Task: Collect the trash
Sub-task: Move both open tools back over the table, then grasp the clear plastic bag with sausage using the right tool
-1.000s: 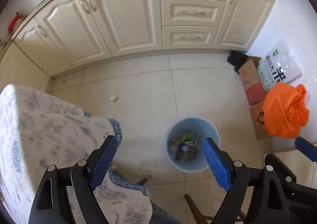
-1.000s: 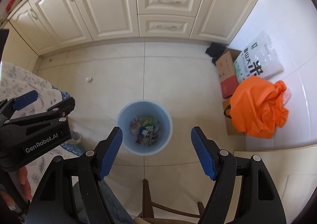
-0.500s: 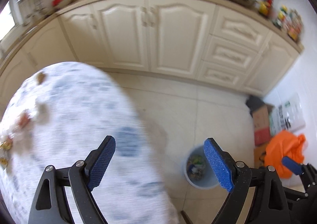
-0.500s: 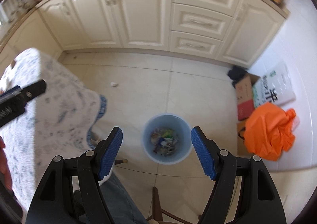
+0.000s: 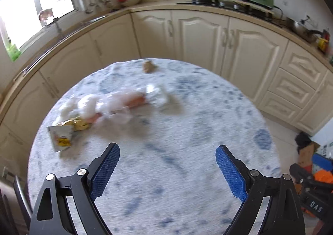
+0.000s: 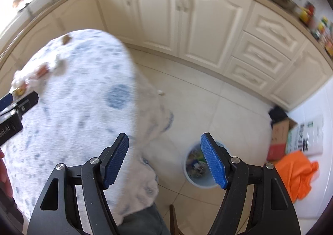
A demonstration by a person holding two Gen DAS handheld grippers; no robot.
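Lying strewn across the far half of the table (image 5: 187, 131), the trash waits: a clear bag (image 5: 124, 102) with something orange inside, white tissue (image 5: 83, 106) beside it, a yellow packet (image 5: 62, 137) nearest the left edge, and a small brown scrap (image 5: 148, 66) alone at the far rim. The picture is blurred, so finer detail can't be told. The left gripper (image 5: 166, 170) hangs over the near part of the cloth, jaws spread wide, nothing between them. The right gripper (image 6: 164, 160) is released too and empty, out past the table edge with the bin (image 6: 199, 181) down on the floor just behind its right finger; the bin already holds rubbish. Best play from here looks like the left one reaching forward for the packet or the bag, coming down low so one finger slides under the thin plastic without snagging the cloth. Light, crinkly stuff: a firm pinch at a bunched part should serve better than a flat edge.
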